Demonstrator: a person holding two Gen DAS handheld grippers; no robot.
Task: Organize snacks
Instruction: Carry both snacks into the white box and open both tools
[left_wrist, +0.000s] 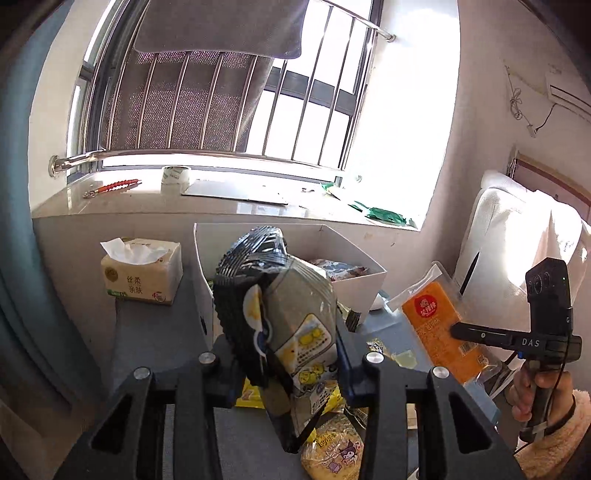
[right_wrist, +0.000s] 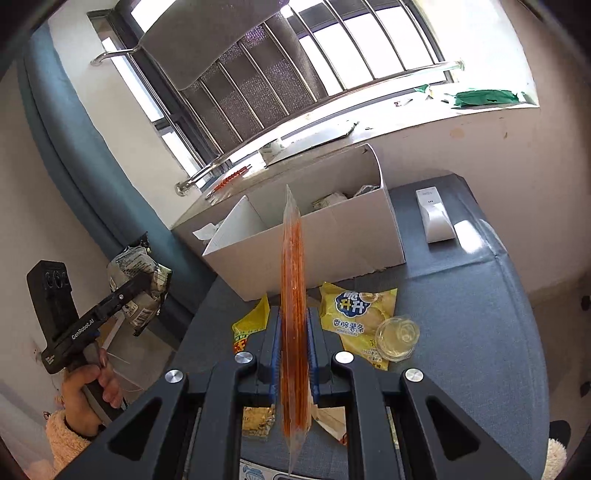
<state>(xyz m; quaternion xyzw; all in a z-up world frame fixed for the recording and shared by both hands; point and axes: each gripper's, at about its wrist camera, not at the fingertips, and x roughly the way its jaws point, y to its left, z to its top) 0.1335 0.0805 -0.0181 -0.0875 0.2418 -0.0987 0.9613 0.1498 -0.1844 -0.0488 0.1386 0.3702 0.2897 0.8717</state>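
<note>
Above the grey desk (right_wrist: 461, 295), both grippers are raised, each carrying a snack. Left gripper (left_wrist: 295, 325): its fingers (left_wrist: 236, 295) clamp a grey-green snack packet (left_wrist: 299, 325) with yellow cartoon print, held clear of the desk in front of the white cardboard box (left_wrist: 354, 288); in the right wrist view the same packet (right_wrist: 138, 284) appears at 9 o'clock, off the desk edge. Right gripper (right_wrist: 293, 332): its fingers (right_wrist: 273, 354) are pressed narrowly on a flat orange snack pack (right_wrist: 293, 295), seen edge-on and upright; in the left wrist view this orange pack (left_wrist: 439, 328) hangs at 3 o'clock, tilted. The open box (right_wrist: 332, 240) stands at 12 o'clock on the desk, with wrapped items inside. On the desk below lie a yellow potato-stick bag (right_wrist: 354, 317), a clear jelly cup (right_wrist: 399, 338) touching it at its right, and a further yellow bag (right_wrist: 249, 326) at the left. A tissue pack (left_wrist: 142, 273) stands at 10 o'clock beside the box.
</note>
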